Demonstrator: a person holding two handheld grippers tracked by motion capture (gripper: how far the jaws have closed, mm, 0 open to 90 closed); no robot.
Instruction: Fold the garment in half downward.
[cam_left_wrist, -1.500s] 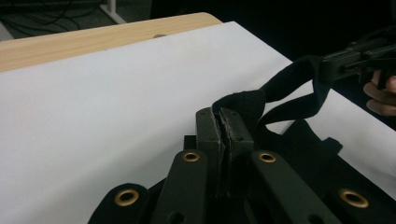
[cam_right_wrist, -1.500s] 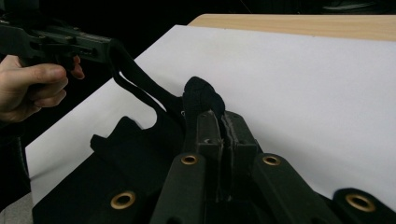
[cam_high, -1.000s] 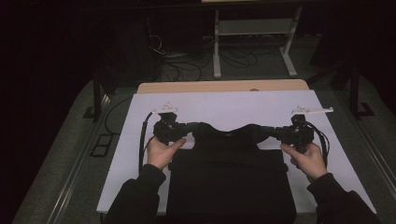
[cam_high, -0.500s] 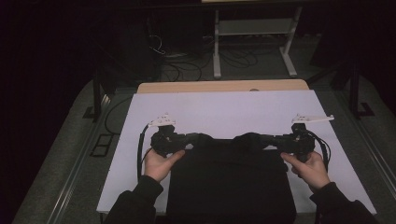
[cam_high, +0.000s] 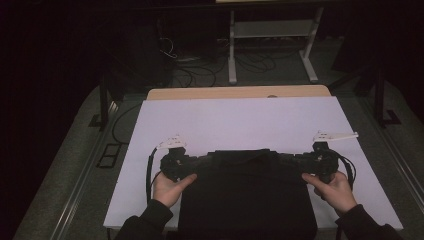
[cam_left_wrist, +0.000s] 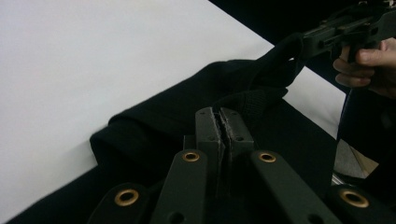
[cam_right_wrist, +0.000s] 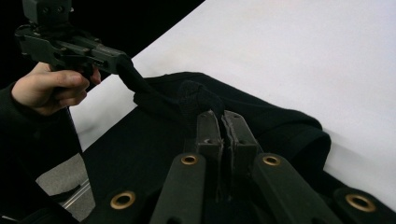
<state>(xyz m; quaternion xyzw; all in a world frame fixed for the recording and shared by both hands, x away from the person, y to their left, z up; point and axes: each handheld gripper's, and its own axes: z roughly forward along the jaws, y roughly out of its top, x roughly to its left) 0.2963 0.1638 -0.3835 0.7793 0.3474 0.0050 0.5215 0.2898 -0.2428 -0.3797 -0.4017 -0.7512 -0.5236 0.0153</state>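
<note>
The left gripper has its jaws clenched on a fold of one black garment, pinching the cloth at the garment's far left corner. The right gripper is likewise clamped on black fabric, at the far right corner. There are two grippers, two hands and one garment. In the high view the left gripper and right gripper sit at either end of the garment's far edge, which runs between them. The left hand and right hand hold them from the near side.

The garment is plain black, matte, with a thick rolled hem at its far edge and a raised neck or strap piece near the middle. It lies flat on the white table, covering the near middle and hanging over the near edge.
</note>
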